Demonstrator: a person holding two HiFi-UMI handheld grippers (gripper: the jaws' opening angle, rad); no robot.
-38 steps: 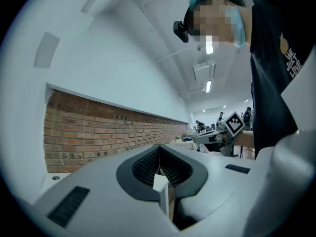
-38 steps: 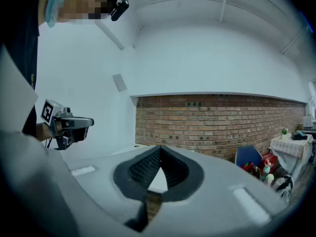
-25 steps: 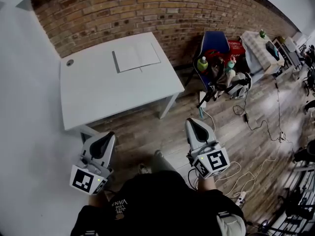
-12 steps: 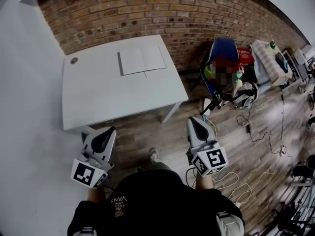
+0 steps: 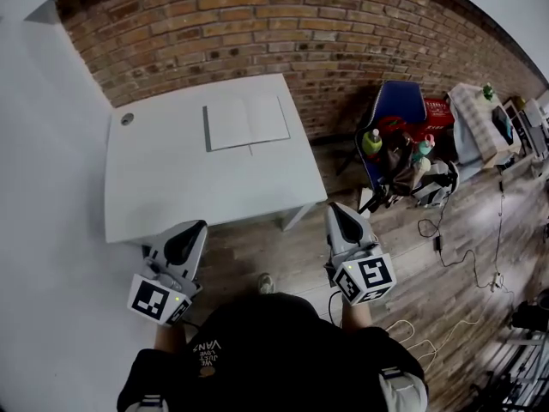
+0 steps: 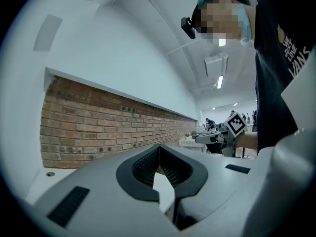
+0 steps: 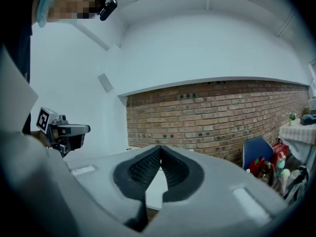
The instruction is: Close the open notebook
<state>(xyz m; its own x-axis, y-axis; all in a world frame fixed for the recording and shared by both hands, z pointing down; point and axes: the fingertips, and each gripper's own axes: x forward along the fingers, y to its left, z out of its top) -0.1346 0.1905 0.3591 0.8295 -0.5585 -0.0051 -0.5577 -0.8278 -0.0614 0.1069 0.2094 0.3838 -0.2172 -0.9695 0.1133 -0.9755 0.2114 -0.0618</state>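
An open notebook point(image 5: 246, 122) with blank white pages lies flat on the far part of a white table point(image 5: 171, 178), near the brick wall. My left gripper point(image 5: 194, 228) hangs at the table's near edge, shut, with nothing in it. My right gripper point(image 5: 334, 212) is off the table's near right corner over the wooden floor, its jaws also closed and empty. Both point toward the table, well short of the notebook. In the left gripper view the left gripper point(image 6: 159, 147) has its tips touching; the right gripper view shows the right gripper point(image 7: 160, 148) the same way.
A small round grommet point(image 5: 127, 118) sits in the table's far left corner. A blue chair point(image 5: 393, 136) loaded with bottles and bags stands right of the table. Cables point(image 5: 463, 230) trail over the wooden floor. A white wall runs along the left.
The table and notebook have come nearer to both grippers; the left one now reaches the table's near edge. Both have stayed closed.
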